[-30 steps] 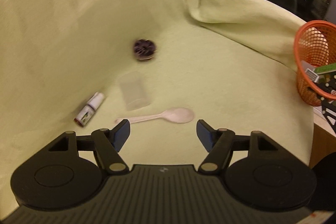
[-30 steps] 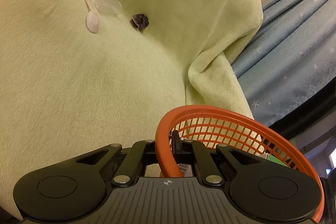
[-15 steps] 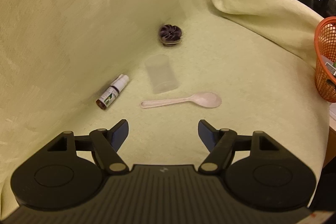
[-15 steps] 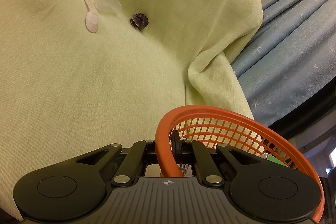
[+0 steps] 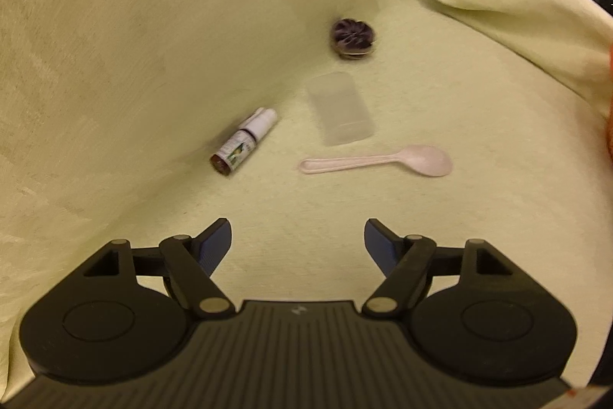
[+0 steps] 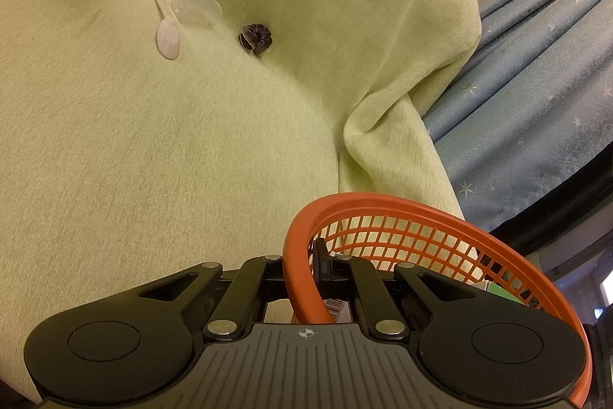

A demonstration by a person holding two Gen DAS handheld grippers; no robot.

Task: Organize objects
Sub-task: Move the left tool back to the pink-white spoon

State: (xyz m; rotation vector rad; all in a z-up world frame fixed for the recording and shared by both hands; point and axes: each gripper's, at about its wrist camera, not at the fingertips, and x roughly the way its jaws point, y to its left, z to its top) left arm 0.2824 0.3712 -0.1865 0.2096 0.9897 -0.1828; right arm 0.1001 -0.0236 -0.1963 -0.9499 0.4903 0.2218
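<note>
one bottle [image 5: 245, 140], one clear cup [image 5: 341, 114], one spoon [image 5: 377, 161], perhaps one scrunchie [image 5: 351, 38]

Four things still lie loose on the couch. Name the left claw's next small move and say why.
Probably ease the left claw forward and down over the pink spoon: its jaws are open and empty, the spoon lies nearest ahead, and the right claw is shut on the orange basket rim.
</note>
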